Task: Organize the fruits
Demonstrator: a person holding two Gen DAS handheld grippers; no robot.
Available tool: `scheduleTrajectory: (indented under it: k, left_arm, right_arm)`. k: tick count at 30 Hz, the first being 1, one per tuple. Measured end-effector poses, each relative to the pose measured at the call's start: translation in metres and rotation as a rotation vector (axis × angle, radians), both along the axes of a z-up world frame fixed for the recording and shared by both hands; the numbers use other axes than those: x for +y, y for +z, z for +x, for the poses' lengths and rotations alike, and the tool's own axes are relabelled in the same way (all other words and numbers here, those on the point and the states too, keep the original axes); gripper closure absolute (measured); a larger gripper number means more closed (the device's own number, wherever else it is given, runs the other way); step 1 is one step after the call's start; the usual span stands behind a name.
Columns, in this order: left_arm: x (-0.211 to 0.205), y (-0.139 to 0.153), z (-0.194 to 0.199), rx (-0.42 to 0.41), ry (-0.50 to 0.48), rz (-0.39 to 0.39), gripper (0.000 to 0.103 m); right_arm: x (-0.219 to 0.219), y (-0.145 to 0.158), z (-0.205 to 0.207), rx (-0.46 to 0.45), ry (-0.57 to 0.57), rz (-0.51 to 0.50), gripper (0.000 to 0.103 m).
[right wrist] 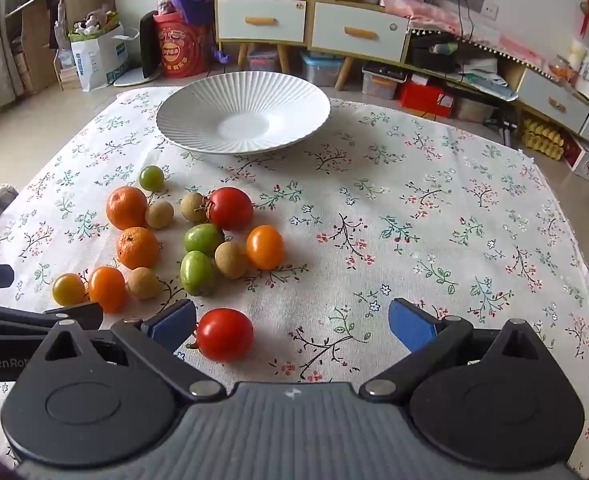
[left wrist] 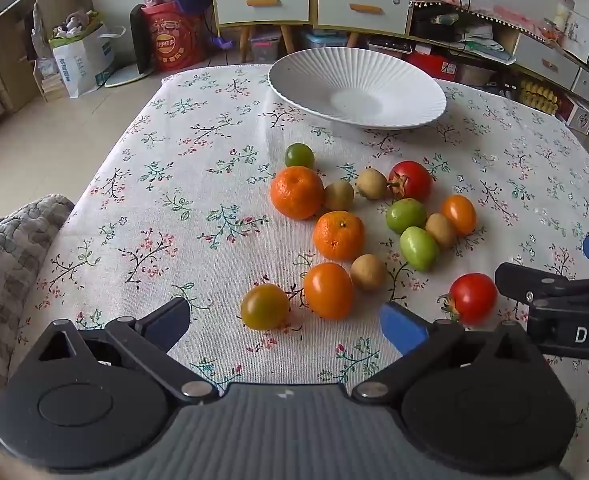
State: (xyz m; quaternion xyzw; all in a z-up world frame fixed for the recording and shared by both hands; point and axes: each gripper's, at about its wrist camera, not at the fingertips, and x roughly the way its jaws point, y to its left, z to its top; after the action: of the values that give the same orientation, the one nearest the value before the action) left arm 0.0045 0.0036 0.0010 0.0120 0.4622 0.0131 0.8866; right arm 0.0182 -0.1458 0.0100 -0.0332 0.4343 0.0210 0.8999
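The white ribbed plate (right wrist: 243, 114) stands bare at the far side of the bench (right wrist: 434, 240), so the sorting has not begun, by my reading. All the fruit (right wrist: 198, 240) lies on the flowered cloth on the near side of the plate, well apart from it: tangerines, tomatoes, green and brown small fruit. The right gripper (right wrist: 292, 322) is wide open and holds nothing, with a red tomato (right wrist: 224, 334) just inside its left finger. The left gripper (left wrist: 284, 320) is likewise spread and empty.
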Motion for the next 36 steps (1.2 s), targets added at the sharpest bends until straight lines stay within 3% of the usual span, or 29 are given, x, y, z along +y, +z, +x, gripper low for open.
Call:
scheduleTrajectory:
  k: [36]
  left_arm:
    - [-0.0012,-0.0002,-0.0006,0.001,0.000,0.002,0.005]
  right_arm:
    - [-0.0022,0.0026,0.0011,0.005,-0.003,0.014,0.001]
